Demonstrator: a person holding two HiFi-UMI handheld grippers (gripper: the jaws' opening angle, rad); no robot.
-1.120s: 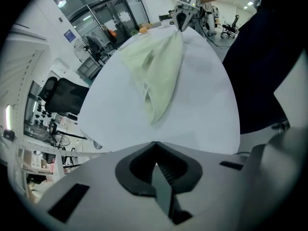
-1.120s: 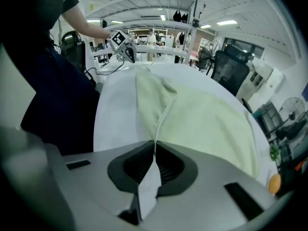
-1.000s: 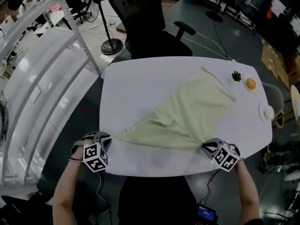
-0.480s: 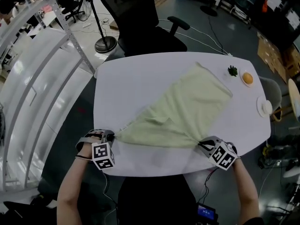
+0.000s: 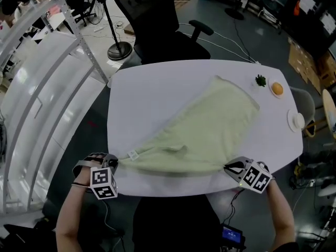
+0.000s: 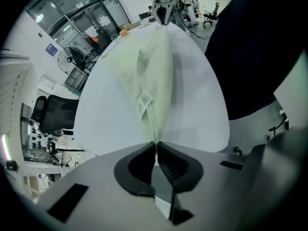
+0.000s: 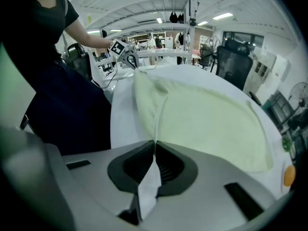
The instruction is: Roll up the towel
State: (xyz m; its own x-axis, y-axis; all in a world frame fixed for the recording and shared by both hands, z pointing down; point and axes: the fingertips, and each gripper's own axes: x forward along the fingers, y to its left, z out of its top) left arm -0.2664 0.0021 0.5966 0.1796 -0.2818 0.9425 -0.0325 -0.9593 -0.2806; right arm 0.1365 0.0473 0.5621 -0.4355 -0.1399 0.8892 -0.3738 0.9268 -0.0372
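Observation:
A pale green towel (image 5: 210,125) lies slantwise on the white table (image 5: 152,98), its near edge pulled taut between my two grippers. My left gripper (image 5: 115,161) is at the table's near left edge, shut on the towel's left corner, just past the white care label (image 5: 133,155). In the left gripper view the towel (image 6: 144,71) runs from the shut left gripper (image 6: 156,144) toward the right gripper (image 6: 162,4). My right gripper (image 5: 228,167) is shut on the near right corner. In the right gripper view, cloth hangs between the jaws of that gripper (image 7: 155,143), and the towel (image 7: 207,124) spreads beyond.
At the table's far right stand a small plate with an orange (image 5: 277,89), a green sprig (image 5: 260,80) and a white dish (image 5: 298,121). A black office chair (image 5: 163,30) stands behind the table. A metal rack (image 5: 42,88) runs along the left.
My left gripper has moved left and nearer to me, dragging the towel's corner with it. The near edge now lies stretched straighter. The right gripper has barely shifted.

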